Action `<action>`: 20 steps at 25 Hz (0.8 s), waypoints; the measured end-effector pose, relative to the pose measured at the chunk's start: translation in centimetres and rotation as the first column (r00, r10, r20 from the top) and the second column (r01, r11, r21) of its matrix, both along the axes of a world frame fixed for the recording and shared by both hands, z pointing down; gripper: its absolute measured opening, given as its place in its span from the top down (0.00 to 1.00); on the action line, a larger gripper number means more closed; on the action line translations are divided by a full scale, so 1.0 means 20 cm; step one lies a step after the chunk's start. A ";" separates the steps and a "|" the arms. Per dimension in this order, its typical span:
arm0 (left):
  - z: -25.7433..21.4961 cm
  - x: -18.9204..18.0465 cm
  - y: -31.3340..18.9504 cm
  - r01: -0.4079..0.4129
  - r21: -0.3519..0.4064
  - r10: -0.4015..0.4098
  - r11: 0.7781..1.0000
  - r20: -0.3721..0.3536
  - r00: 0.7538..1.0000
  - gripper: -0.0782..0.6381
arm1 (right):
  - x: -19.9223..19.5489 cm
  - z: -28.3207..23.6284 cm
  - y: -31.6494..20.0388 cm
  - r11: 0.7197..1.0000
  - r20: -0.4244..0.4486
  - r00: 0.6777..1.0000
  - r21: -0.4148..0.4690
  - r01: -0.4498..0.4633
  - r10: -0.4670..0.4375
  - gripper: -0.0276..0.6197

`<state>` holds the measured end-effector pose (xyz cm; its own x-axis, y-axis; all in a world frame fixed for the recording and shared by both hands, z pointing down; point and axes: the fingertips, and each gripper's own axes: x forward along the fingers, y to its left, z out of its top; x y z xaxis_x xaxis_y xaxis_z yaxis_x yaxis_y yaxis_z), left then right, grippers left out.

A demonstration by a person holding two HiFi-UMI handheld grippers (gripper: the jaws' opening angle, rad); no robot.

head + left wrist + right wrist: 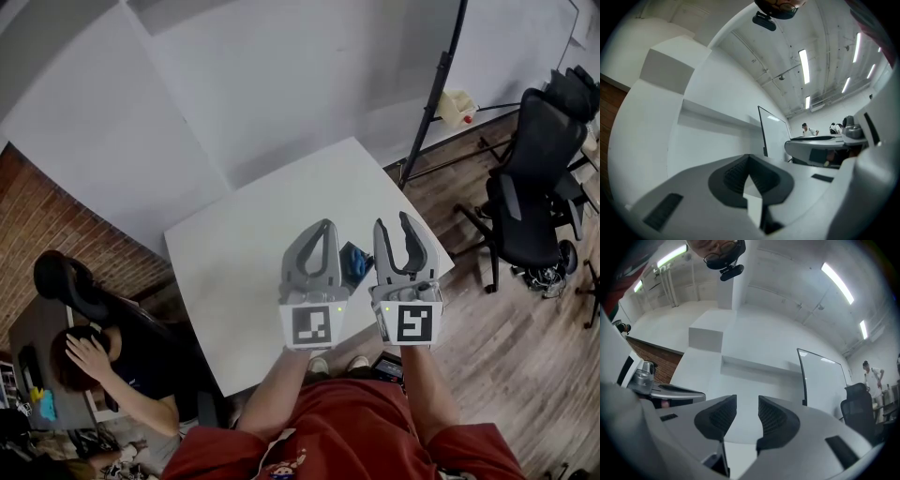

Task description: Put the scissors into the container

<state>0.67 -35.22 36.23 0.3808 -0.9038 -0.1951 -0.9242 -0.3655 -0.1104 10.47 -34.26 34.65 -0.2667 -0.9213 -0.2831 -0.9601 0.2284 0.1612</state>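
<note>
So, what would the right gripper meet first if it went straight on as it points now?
Nothing near: the right gripper has open jaws that frame only the white wall, seemingly far off.

Blue container (357,263) mostly behind left gripper (324,227)

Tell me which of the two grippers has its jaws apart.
The right gripper: its own view shows a clear gap between its jaws, with nothing in it. The left gripper has its jaws meeting at the tips.
</note>
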 end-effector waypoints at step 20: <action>-0.03 0.04 0.04 -0.019 0.007 0.019 1.000 0.009 1.000 0.88 | 0.01 0.02 0.03 0.999 -0.016 1.000 -0.030 -0.022 0.022 0.94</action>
<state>1.54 -34.50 35.71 0.3994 -0.8951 -0.1980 -0.9162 -0.3820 -0.1212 10.59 -33.72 34.96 -0.2503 -0.9350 -0.2514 -0.9624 0.2121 0.1695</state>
